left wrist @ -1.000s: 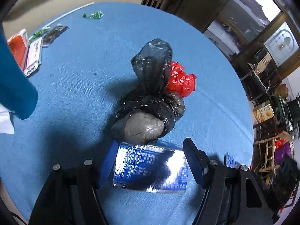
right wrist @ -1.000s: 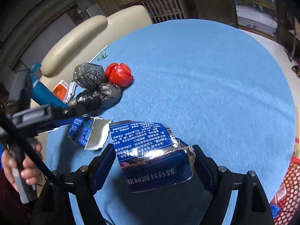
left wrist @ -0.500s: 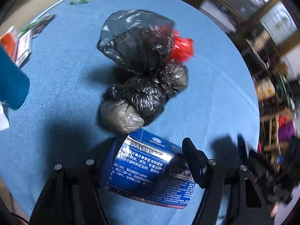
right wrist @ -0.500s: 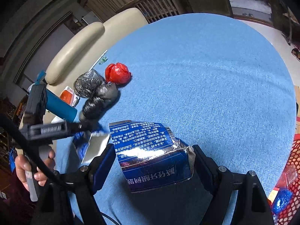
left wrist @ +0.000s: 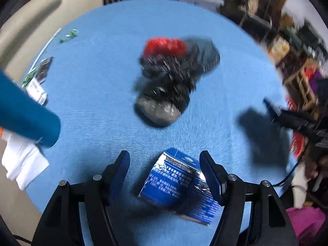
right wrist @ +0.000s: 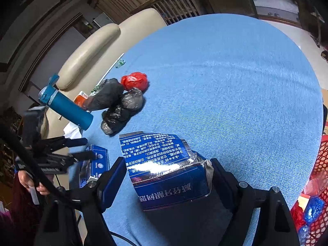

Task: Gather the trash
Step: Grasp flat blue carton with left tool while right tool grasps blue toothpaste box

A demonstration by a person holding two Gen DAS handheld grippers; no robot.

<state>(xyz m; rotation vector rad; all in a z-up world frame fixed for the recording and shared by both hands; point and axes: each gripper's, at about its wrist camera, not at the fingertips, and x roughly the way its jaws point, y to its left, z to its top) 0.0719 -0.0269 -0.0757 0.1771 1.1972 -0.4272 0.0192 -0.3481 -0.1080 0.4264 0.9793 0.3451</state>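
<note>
Your right gripper [right wrist: 166, 176] fingers are clamped on the torn blue carton [right wrist: 164, 164], lifted for carrying to the red basket [right wrist: 319, 168] (likely the bin). Your left gripper [left wrist: 165, 170] fingers stand spread around a second carton piece [left wrist: 178, 186] on the tabletop [left wrist: 98, 78].

The left claw [left wrist: 165, 160] hangs spread wide, while the right claw [right wrist: 169, 169] is clamped tight.

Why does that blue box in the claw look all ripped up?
It's torn. In the right gripper, the blue box has a ragged top with its silver lining showing. A second torn blue piece lies crooked on the table between the left gripper's open fingers.
</note>
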